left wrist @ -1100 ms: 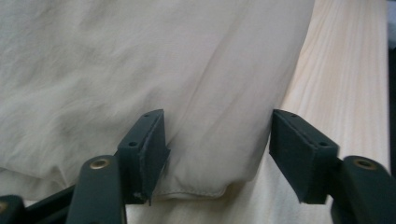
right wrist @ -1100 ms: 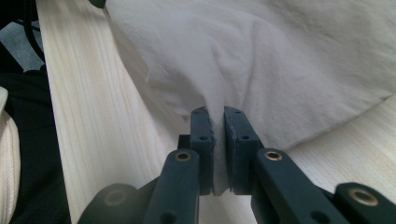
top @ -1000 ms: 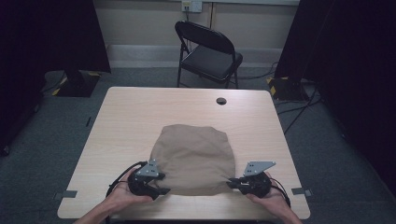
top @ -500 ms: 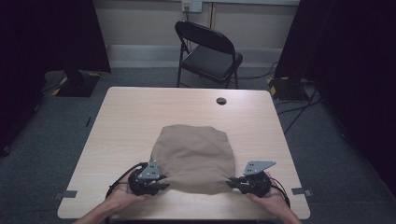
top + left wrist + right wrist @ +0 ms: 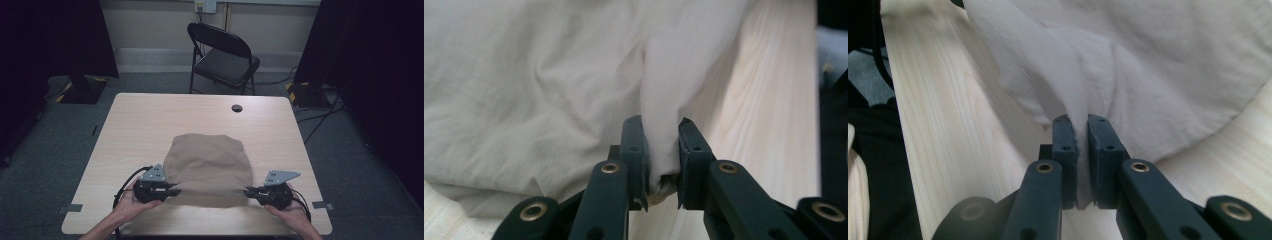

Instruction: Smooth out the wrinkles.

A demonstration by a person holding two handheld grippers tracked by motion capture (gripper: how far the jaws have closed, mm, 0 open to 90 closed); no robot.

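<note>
I see the cloth (image 5: 209, 167) spread over the near half of the table (image 5: 150, 125), a tan, wrinkled piece lying mostly flat, with its far edge well short of the small round hole (image 5: 236, 108) in the tabletop. My left gripper (image 5: 172, 190) sits at the cloth's near left corner, and my right gripper (image 5: 248, 190) at its near right corner, each held by a hand that comes in from the table's near edge. In the left gripper view the jaws have just been closing, and a bunched fold of the cloth (image 5: 664, 145) is between them, pressed on both sides by the pads; the rest of the fabric spreads away to the left of that fold, with bare wood of the table (image 5: 764, 125) to its right. In the right gripper view the jaws stand narrow and clamp a thin pinch of the cloth (image 5: 1083, 115), which rises out of the pads into a ridge; bare table (image 5: 948, 115) shows to the left of the cloth and again under its rounded edge on the right. Between the two grippers the near edge of the cloth runs roughly straight along the table's near side. Beyond the table's far edge stands a black folding chair (image 5: 222, 57) on the grey floor.
</note>
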